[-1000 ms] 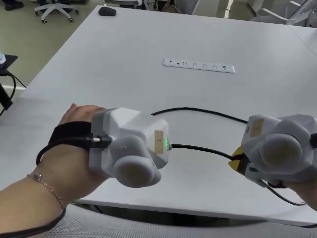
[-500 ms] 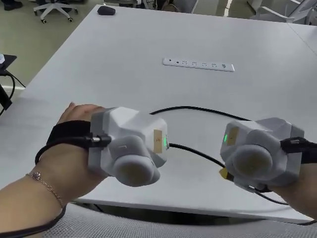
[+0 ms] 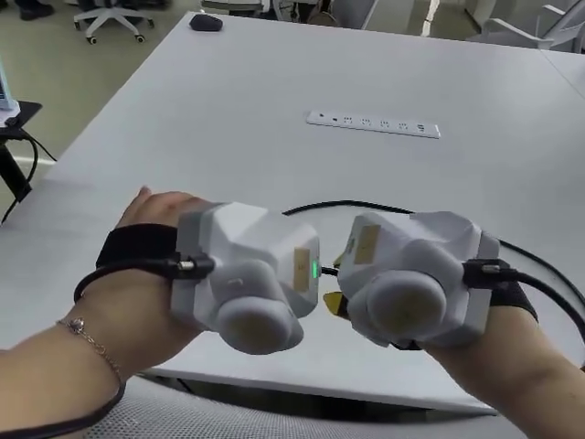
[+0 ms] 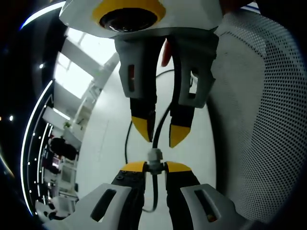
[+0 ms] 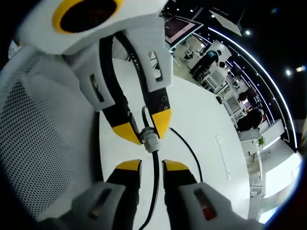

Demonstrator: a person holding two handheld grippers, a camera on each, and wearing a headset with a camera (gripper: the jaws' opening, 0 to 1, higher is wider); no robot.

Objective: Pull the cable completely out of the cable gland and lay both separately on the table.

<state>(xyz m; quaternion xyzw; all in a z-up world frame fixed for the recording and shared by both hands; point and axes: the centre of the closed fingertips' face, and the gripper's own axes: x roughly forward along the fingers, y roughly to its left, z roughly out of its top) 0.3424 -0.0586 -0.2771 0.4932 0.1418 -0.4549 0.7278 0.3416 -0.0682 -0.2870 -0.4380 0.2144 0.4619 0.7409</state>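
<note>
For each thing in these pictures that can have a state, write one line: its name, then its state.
left gripper: shut on the cable gland.
right gripper: open, jaws either side of the cable.
cable gland: gripped, cable running through it.
cable: threaded through the gland, not yet pulled out.

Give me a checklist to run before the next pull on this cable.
1. Left gripper clamped on the gland: ok.
2. Right gripper closed on the cable: not ok, its jaws straddle it with gaps showing.
3. Right gripper close to the gland: ok.
4. Cable out of the gland: not ok, it runs through.
5. Far end of the cable free to slide: cannot tell.
6. Bare table for laying both down: ok.
</note>
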